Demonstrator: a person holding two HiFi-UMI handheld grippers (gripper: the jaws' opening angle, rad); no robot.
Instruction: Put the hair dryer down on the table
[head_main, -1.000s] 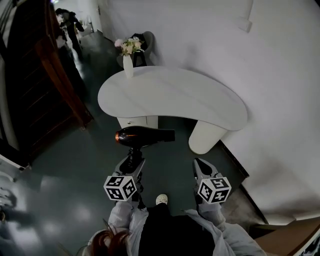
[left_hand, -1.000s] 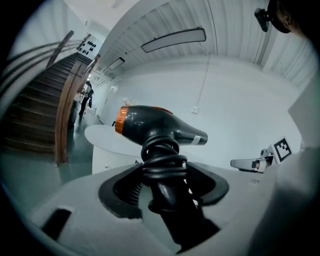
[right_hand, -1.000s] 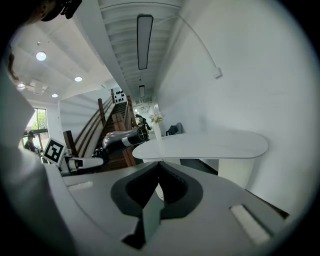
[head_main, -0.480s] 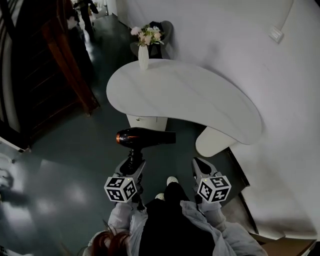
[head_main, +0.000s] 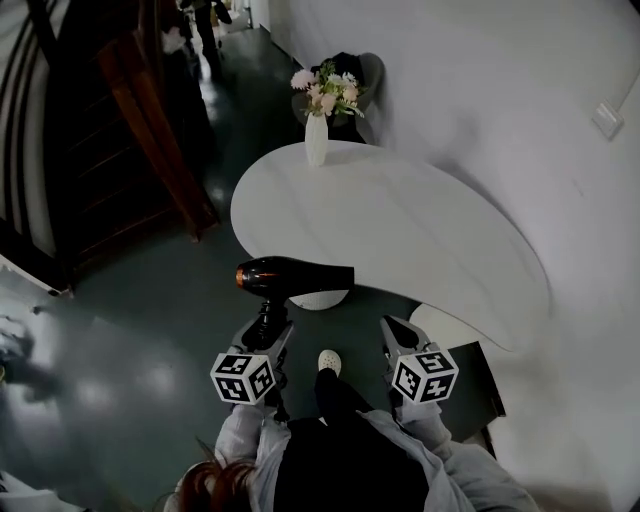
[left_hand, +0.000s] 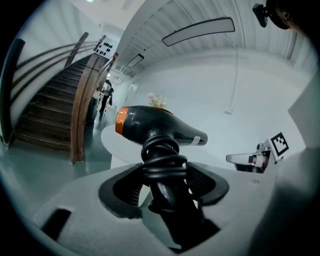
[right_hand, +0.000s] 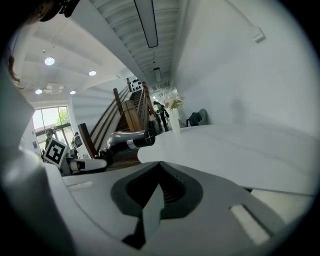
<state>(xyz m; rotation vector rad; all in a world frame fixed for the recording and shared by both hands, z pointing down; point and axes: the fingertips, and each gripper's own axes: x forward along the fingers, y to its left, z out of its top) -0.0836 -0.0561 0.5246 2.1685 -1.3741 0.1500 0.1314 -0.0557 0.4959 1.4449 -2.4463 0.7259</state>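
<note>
The black hair dryer (head_main: 292, 277) with a copper rear ring hangs in the air just before the near edge of the white curved table (head_main: 400, 225), nozzle pointing right. Its cord is wound round the handle. My left gripper (head_main: 266, 322) is shut on that handle; in the left gripper view the hair dryer (left_hand: 155, 129) stands upright between the jaws. My right gripper (head_main: 396, 330) is held beside it, jaws together and empty. In the right gripper view the hair dryer (right_hand: 131, 139) shows at the left, level with the table (right_hand: 240, 150).
A white vase of flowers (head_main: 318, 130) stands at the table's far end, with a dark chair (head_main: 355, 75) behind it. A wooden staircase (head_main: 120, 130) rises at the left. White wall at the right. A person (head_main: 200, 15) stands far down the corridor. My shoe (head_main: 329, 361) shows on the dark floor.
I have stepped closer: the table has come nearer and shifted right in the head view, and the dryer now overlaps its near edge. Both grippers keep their hold and spacing.
</note>
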